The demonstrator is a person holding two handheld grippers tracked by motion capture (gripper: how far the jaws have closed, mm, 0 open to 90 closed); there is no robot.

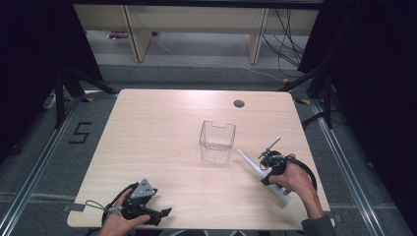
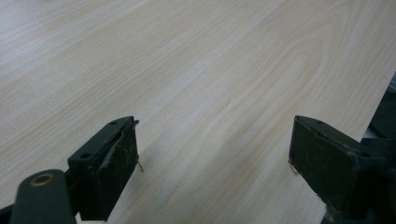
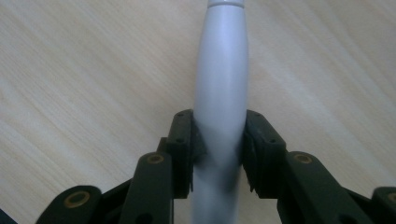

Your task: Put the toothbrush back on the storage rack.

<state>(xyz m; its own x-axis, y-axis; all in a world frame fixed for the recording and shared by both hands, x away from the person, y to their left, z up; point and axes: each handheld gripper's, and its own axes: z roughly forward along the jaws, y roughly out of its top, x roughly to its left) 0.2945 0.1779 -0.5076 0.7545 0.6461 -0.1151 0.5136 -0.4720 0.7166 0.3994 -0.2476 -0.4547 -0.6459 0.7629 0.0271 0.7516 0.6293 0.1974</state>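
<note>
Right gripper (image 3: pixel 219 154) is nearest the lens: both black pads are clamped on the white handle of the electric toothbrush (image 3: pixel 222 93), 1 pad per side, no gap visible. Handle runs straight up the middle of the right gripper view, so the long axis is in line with the jaws, not across them.

High view: toothbrush (image 1: pixel 255 166) sits at the right front of the table (image 1: pixel 157 137), gripped around mid-handle by the right gripper (image 1: pixel 271 163). Thin brush end points up-left toward the clear plastic bin (image 1: pixel 217 141); thick base trails down-right under the person's hand. Whether the base touches the table or is just off it, I can't tell.

Key relation: bin lies just beyond the brush tip, to the left and slightly further away from the person. The axis already aims roughly at the bin, so my read is the next move is a lift plus a short carry along that axis, then tilt the tip down into the open top. Bin wall is the likely snag.

Left gripper (image 1: pixel 147 209) is at the front-left edge, well apart from both. Its jaws stand wide apart over bare wood in the left gripper view (image 2: pixel 215 154), nothing between them. Right hand is clearly the nearer 1.
</note>
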